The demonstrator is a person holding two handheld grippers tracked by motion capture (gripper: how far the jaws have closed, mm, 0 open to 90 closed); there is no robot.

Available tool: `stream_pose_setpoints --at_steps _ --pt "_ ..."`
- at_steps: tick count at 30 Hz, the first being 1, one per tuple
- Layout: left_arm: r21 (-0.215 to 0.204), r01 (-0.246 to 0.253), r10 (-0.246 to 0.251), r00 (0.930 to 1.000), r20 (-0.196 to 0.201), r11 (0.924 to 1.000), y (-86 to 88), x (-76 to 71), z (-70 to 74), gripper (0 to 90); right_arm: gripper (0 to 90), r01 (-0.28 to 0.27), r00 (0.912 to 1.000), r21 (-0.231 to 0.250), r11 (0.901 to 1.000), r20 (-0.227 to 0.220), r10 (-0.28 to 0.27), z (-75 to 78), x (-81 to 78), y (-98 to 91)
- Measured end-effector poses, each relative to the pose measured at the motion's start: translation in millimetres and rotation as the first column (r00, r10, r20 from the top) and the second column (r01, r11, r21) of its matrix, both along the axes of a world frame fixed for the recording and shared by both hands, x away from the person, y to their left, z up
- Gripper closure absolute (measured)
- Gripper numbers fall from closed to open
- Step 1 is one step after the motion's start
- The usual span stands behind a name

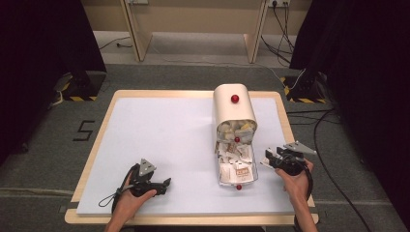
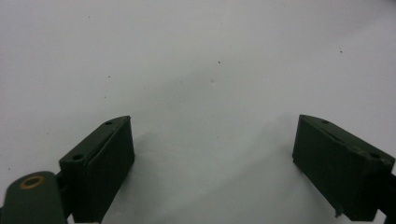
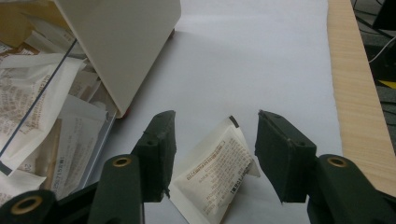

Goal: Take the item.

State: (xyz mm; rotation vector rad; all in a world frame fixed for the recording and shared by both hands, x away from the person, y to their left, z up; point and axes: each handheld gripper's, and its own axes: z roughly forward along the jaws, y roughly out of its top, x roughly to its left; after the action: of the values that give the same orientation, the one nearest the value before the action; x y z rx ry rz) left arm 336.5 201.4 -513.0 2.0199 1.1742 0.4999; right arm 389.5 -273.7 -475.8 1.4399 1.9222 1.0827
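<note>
White sheeting covers the wooden table (image 1: 92, 159), and your left gripper (image 2: 212, 158) rests over a bare stretch of it with its jaws spread wide and nothing between them. Your right gripper (image 3: 212, 140) has its jaws parted about halfway, with a small white sachet (image 3: 215, 170) lying on the sheet between them; the right jaw stands clear, and I cannot tell at the left. Just left of that gripper sits the cream box (image 3: 123, 44), its clear drawer (image 3: 100, 140) full of sachets.

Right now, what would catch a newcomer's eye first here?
The cream container with red knobs, standing toward the right of the white table, its clear drawer pulled out and stuffed with paper sachets. Next, in the right gripper view, a single sachet lying between the open jaws of the right tool.
</note>
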Motion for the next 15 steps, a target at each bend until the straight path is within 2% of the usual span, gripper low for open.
stream_pose_setpoints --at_steps 6,10,15 --pt "0.000 0.000 0.000 1.0000 0.000 1.0000 0.0 0.0 0.0 11.7 40.3 0.007 1.0000 0.014 0.9999 -0.005 -0.007 0.5 0.6 -0.2" --pt "0.000 0.000 0.000 1.0000 0.000 1.0000 0.0 0.0 0.0 11.7 33.3 0.016 0.9998 0.020 0.9997 0.010 -0.016 3.6 -0.2 -0.5" --pt "0.000 0.000 0.000 1.0000 0.000 1.0000 0.0 0.0 0.0 11.7 24.9 0.028 0.9996 0.037 0.9989 0.007 -0.028 6.9 -3.0 -0.2"
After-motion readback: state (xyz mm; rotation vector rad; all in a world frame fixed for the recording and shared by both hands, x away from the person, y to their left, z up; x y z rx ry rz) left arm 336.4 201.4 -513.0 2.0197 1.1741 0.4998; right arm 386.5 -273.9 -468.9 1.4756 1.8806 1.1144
